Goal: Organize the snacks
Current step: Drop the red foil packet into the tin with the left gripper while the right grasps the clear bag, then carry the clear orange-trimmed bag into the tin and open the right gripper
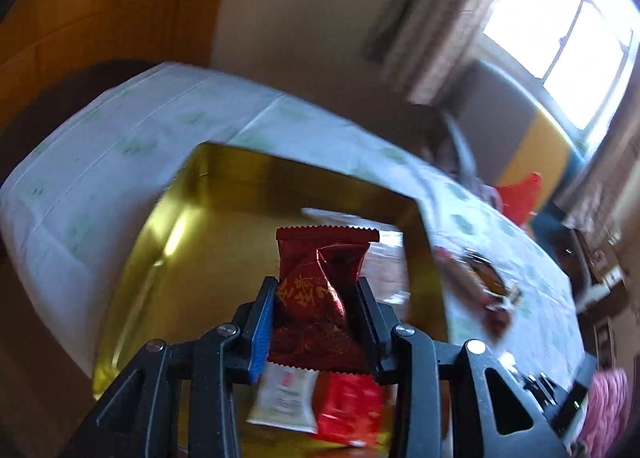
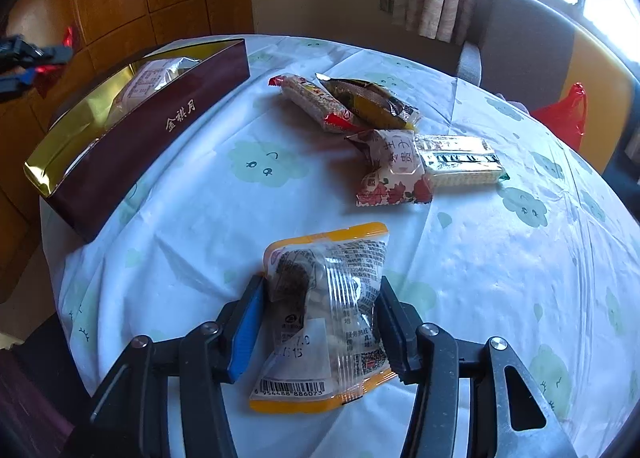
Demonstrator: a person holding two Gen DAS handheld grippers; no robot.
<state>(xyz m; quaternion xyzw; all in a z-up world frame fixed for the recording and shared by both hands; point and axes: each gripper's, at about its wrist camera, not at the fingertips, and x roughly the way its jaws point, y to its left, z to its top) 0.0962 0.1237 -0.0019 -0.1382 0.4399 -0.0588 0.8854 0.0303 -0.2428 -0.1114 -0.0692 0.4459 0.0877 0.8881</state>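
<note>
My left gripper (image 1: pixel 316 290) is shut on a dark red snack packet (image 1: pixel 320 298) and holds it above the open gold-lined box (image 1: pixel 224 193). A white packet (image 1: pixel 284 398) and a bright red packet (image 1: pixel 348 406) lie in the box below it. My right gripper (image 2: pixel 320 294) is shut on a clear packet with yellow edges (image 2: pixel 328 322), low over the tablecloth. The same box (image 2: pixel 152 125), maroon outside, stands at the left of the right wrist view, with the left gripper (image 2: pixel 28 57) and its red packet above its far side.
Several loose packets lie on the round table (image 2: pixel 500 258): a sesame bar (image 2: pixel 316 103), a dark yellow packet (image 2: pixel 372 99), a rose-printed packet (image 2: pixel 394 169) and a wafer pack (image 2: pixel 460 159). A chair with a red bag (image 2: pixel 564 113) stands at the far right.
</note>
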